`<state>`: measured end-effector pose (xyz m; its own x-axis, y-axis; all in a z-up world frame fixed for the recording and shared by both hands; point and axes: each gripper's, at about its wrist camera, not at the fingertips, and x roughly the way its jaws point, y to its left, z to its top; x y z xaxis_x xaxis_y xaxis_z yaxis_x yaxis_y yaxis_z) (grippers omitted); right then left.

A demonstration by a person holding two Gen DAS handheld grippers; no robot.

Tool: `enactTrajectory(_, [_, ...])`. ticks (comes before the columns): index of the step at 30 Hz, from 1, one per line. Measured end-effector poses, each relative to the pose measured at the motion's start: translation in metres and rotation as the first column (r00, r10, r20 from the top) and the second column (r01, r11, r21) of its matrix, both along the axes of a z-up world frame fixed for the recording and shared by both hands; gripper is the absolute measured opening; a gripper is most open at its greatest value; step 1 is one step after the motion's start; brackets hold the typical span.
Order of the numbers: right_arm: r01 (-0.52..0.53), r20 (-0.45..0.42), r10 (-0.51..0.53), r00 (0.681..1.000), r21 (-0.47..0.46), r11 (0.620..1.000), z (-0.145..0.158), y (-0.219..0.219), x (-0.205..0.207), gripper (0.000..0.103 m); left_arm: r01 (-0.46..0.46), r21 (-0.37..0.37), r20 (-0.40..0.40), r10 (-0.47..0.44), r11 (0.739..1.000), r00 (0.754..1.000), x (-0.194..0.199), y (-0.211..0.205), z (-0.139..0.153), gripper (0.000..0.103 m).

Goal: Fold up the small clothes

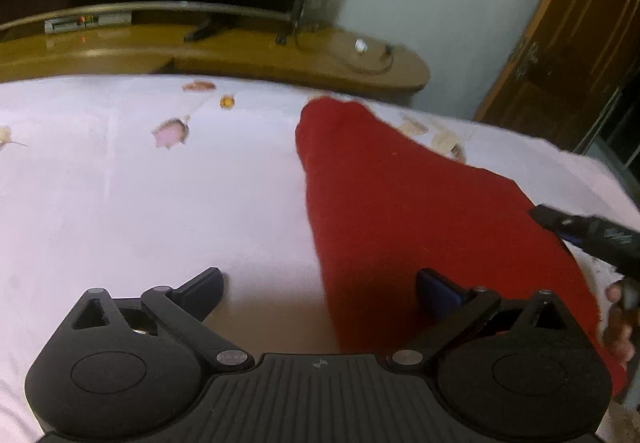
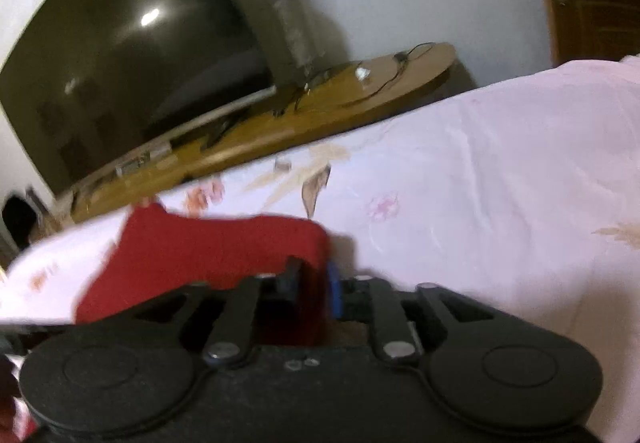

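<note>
Both tongs sit over the bed. The left gripper [image 1: 320, 293] stands wide apart and holds nothing, its right finger over the near edge of the red garment [image 1: 420, 227]. The right gripper [image 2: 312, 285] is narrowed on a bunched edge of the same red cloth low in the middle of its frame; the picture is blurred, but the pads seem to press on the fabric. The garment lies as a long, already doubled strip on the pale floral bedsheet [image 1: 120, 203], running from centre toward the lower right of the left view, where the right tong's finger enters at the edge. The fold looks partly made. Next, the right gripper likely must carry its edge across and lay it flat, while the left pins or smooths.
</note>
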<state>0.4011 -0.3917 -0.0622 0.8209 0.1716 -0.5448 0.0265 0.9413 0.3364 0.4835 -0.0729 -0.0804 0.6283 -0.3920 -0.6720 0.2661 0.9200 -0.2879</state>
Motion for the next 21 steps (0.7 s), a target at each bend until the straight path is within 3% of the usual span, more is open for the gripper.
enactTrajectory(2, [0.003,0.057,-0.005,0.998,0.045,0.999,0.017,-0.006,-0.028,0.051,0.022,-0.040,0.023,-0.021,0.999,1.000,-0.018,0.011,0.005,0.102])
enactTrajectory(4, [-0.037,0.044,0.033,0.998,0.077,0.996,0.024,-0.008,-0.052,0.051,0.043,-0.077,0.031,-0.040,0.996,0.999,-0.035,0.021,0.004,0.102])
enactTrajectory(10, [-0.102,-0.062,0.117,0.991,0.203,0.974,0.016,-0.003,-0.119,0.051,0.061,-0.061,0.004,-0.061,0.996,0.998,-0.069,0.025,-0.009,0.102])
enactTrajectory(12, [-0.117,-0.073,0.134,0.988,0.204,0.972,0.013,0.006,-0.127,0.042,0.055,-0.050,-0.013,-0.056,0.997,0.998,-0.071,0.022,-0.014,0.102])
enactTrajectory(13, [-0.135,-0.070,0.149,0.986,0.184,0.974,0.011,0.012,-0.124,0.019,0.053,-0.039,-0.011,-0.053,0.998,0.999,-0.072,0.020,-0.015,0.102])
enactTrajectory(14, [-0.148,-0.079,0.161,0.984,0.150,0.978,0.010,0.018,-0.118,0.009,0.051,-0.031,-0.010,-0.051,0.998,0.999,-0.073,0.019,-0.014,0.102])
enactTrajectory(15, [-0.153,-0.088,0.163,0.983,0.114,0.982,0.010,0.024,-0.114,0.009,0.050,-0.031,-0.009,-0.050,0.998,0.999,-0.074,0.018,-0.013,0.102])
enactTrajectory(17, [-0.148,-0.056,0.154,0.986,0.094,0.984,0.017,0.023,-0.116,0.008,0.072,-0.042,0.022,-0.071,0.997,0.997,-0.082,0.019,-0.006,0.089])
enactTrajectory(18, [-0.140,-0.034,0.143,0.989,0.093,0.986,0.022,0.020,-0.119,0.008,0.088,-0.039,0.035,-0.087,0.995,0.996,-0.087,0.019,-0.005,0.087])
enactTrajectory(21, [-0.121,-0.043,0.124,0.991,0.063,0.991,0.017,0.013,-0.121,0.008,0.094,0.049,0.023,-0.096,0.994,0.995,-0.095,0.017,-0.014,0.087])
